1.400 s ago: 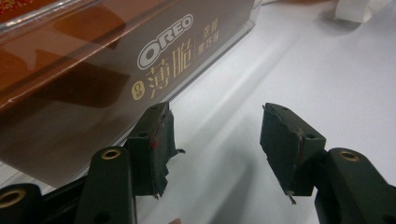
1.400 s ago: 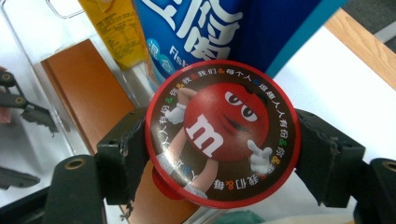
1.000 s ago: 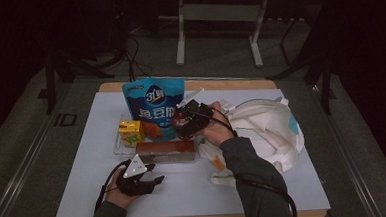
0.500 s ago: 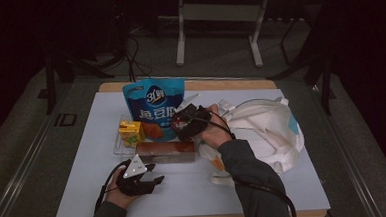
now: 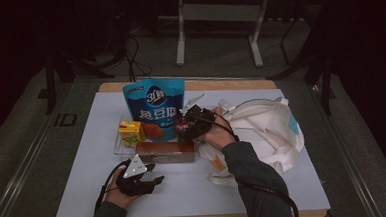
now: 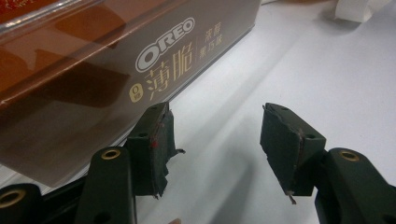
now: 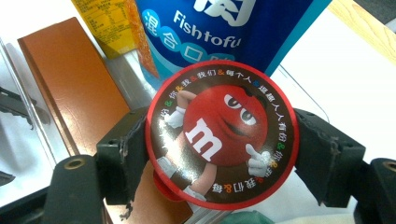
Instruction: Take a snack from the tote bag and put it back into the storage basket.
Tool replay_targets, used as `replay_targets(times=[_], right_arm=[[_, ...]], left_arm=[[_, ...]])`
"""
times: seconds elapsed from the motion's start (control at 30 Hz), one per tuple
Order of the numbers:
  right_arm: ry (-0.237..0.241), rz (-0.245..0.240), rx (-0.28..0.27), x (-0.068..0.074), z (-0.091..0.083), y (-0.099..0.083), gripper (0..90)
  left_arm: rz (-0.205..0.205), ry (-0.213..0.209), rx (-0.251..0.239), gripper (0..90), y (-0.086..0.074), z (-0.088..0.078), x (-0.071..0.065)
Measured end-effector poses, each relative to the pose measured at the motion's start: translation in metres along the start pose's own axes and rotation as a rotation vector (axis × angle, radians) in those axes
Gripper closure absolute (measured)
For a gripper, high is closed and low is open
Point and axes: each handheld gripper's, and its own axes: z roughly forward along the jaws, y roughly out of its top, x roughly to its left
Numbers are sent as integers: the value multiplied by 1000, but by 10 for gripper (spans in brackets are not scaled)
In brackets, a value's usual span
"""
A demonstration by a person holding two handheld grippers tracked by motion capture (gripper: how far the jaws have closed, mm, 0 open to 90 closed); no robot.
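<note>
Dark room all around, with stand legs on the floor behind, and a white tabletop (image 5: 265,185) lit in the middle. Near its far side, a clear tray (image 5: 119,147) carrying a tall blue snack pouch (image 5: 155,106) standing upright, a small yellow carton (image 5: 131,132) beside it, and a long brown biscuit box (image 5: 164,152) lying along the tray's near edge. To the right, a crumpled white bag (image 5: 267,132), open toward the tray, probably the place where the goods came from or will go. Right tool (image 7: 219,154) clamped on a round candy container (image 7: 220,135), one jaw on each side of its wall, the red-rimmed lid with the cartoon face turned straight toward that tool's camera. So, seemingly, long axis of the container running along the line of the jaws, lid end facing back to the hand, bottom end pointing toward the pouch and the brown box; bottom itself hidden. Seen from the high view, right tool (image 5: 195,122) held above the tray's right end, just beside the pouch, with the container off the surface. Gripping across the round side probably chosen because the pads get two opposite faces and the container cannot roll out. Left tool (image 6: 215,144) with jaws apart and nothing between them, resting low on the tabletop just beside the biscuit box, likely waiting, or ready to steady the box or tray.
</note>
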Motion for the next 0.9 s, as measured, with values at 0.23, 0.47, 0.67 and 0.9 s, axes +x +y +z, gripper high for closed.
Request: replay_targets(times=[0.23, 0.47, 0.67, 0.9], right_arm=[[-2, 3, 1, -1, 0, -1, 255], [0, 12, 2, 0, 0, -3, 265], [-1, 9, 3, 0, -1, -3, 265], [-1, 24, -1, 0, -1, -4, 267]], left_arm=[[3, 0, 1, 436, 0, 0, 0], [2, -1, 0, 435, 0, 0, 0], [3, 0, 1, 435, 0, 0, 0], [4, 0, 1, 435, 0, 0, 0]])
